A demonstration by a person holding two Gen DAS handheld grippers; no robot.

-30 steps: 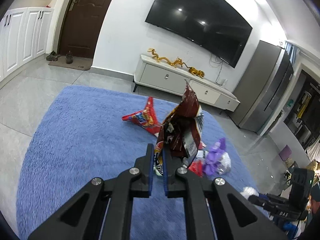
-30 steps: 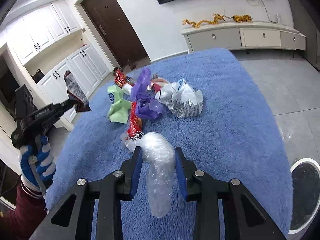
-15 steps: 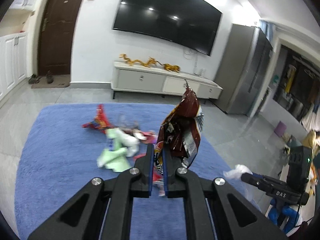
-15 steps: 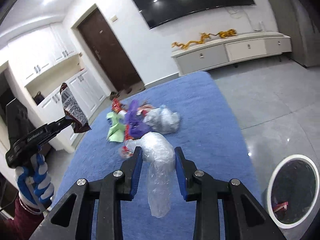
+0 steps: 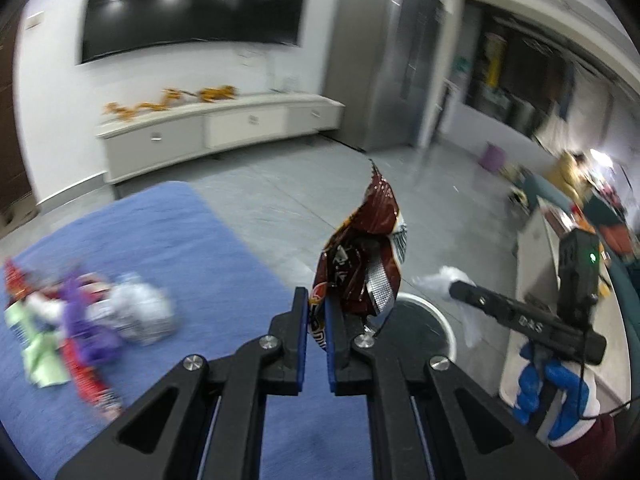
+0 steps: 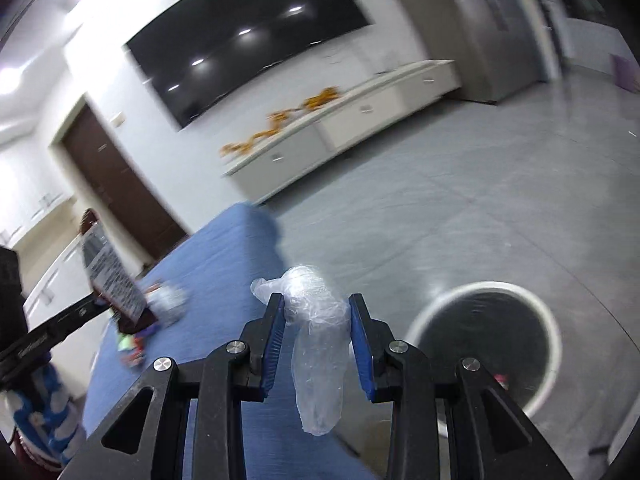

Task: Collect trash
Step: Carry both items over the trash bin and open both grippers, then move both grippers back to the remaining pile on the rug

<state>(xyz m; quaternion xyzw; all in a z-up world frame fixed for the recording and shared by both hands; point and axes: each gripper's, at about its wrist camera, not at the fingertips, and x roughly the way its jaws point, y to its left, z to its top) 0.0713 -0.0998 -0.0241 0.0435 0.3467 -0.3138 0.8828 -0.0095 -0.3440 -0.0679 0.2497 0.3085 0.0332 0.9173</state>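
my left gripper point(image 5: 317, 322) is clamped tight on a crumpled brown snack wrapper point(image 5: 362, 264), the blue pads pinching its lower edge so the foil stands up above the fingers, held in the air off the blue rug point(image 5: 168, 240). just past the wrapper, partly hidden behind it, is the white-rimmed trash bin point(image 5: 442, 322) on the grey tile floor. my right gripper point(image 6: 316, 320) is closed around a wad of clear plastic film point(image 6: 318, 332), squeezed between the pads with its loose tail hanging down below them; from the left camera the same gripper point(image 5: 460, 294) shows off to the right with a white puff of that plastic point(image 5: 434, 282) at its tip, held by my blue-and-white gloved right hand point(image 5: 554, 396). in the right view the bin point(image 6: 550, 320) sits on the floor just ahead and to the right of the pads, and something small and pink lies inside it (too blurred to name). the rest of the litter point(image 5: 92, 324) is in a loose heap on the rug to my left: purple, green, red and silvery pieces, all smeared by blur. a white tv cabinet point(image 5: 224, 132) runs along the far wall under a big dark television point(image 5: 192, 4).
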